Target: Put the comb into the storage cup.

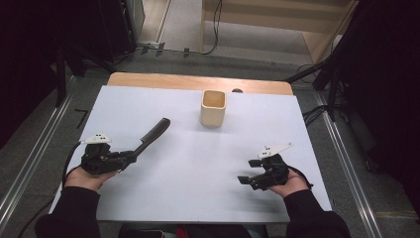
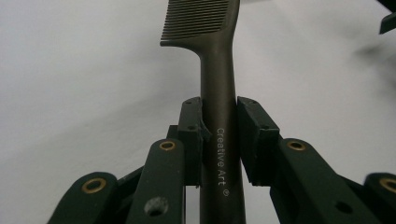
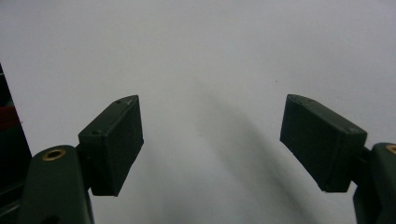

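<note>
Comb [image 2: 219,93]: dark, long-handled; I hold it by the handle in my left gripper [image 2: 219,135], the toothed end pointing away from my hand.
Comb, position: at the left of the white sheet [image 1: 198,163] in the high view, where the comb [image 1: 153,133] runs from my gripper up and to the right, toward the cup; whether its far end touches the sheet I cannot tell.
Comb, grip point: in the left gripper view the pads [image 2: 254,140] press on both sides of the round handle, below the neck where the teeth begin.
Comb, teeth: a fine, close row on the left side of the head, as the left gripper view shows it.
Writing: "Creative Art" with a registered mark, in pale letters along the handle, read between the pads.
Left gripper, state: my jaws are clamped on the comb handle.
Right gripper [image 3: 212,135]: my jaws stand wide apart with nothing between them, over bare white sheet.
Right gripper, position: at the right of the sheet in the high view [image 1: 246,179], jaws pointing left, well apart from the comb.
Cup [image 1: 213,107]: cream-coloured, squarish, upright, its mouth facing up; it stands near the far middle of the sheet, apart from the comb's head.
Table [image 1: 198,82]: a wooden edge shows beyond the sheet.
</note>
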The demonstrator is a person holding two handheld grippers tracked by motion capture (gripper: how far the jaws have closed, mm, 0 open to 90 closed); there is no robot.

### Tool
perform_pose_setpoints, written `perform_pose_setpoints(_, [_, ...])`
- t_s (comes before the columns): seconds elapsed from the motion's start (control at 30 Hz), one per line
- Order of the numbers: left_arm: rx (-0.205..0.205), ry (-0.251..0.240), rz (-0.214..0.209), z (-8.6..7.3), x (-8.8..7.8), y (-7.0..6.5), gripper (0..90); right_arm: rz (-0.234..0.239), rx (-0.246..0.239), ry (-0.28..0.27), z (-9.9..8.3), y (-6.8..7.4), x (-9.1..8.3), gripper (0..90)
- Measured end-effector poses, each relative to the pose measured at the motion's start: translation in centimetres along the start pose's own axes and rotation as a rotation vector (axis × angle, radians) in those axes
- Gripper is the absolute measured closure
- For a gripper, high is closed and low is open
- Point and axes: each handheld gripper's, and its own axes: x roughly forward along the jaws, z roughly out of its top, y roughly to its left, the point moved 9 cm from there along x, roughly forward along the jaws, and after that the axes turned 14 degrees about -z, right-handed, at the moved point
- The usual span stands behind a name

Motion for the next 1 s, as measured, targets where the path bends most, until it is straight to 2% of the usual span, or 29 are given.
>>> perform_pose_setpoints(0.13, [-0.019, -0.017, -0.016, 0.5, 0.6, -0.2, 72.9, -0.001, 0.000, -0.003, 0.0, 0.1, -0.1, 19.6])
perform_pose_setpoints(0.27, [-0.028, -0.038, -0.013, 1.1, 1.3, -0.4, 72.9, -0.003, 0.006, -0.006, 0.0, 0.1, -0.2, 19.6])
perform_pose_setpoints(0.63, [-0.018, -0.092, 0.002, 2.6, 2.4, -1.1, 72.9, -0.005, 0.015, -0.019, 0.0, 0.4, -0.5, 19.6])
perform_pose_setpoints(1.0, [-0.001, -0.160, 0.023, 4.4, 3.8, -1.9, 72.9, 0.001, 0.045, -0.072, 1.1, 1.1, -1.2, 19.6])
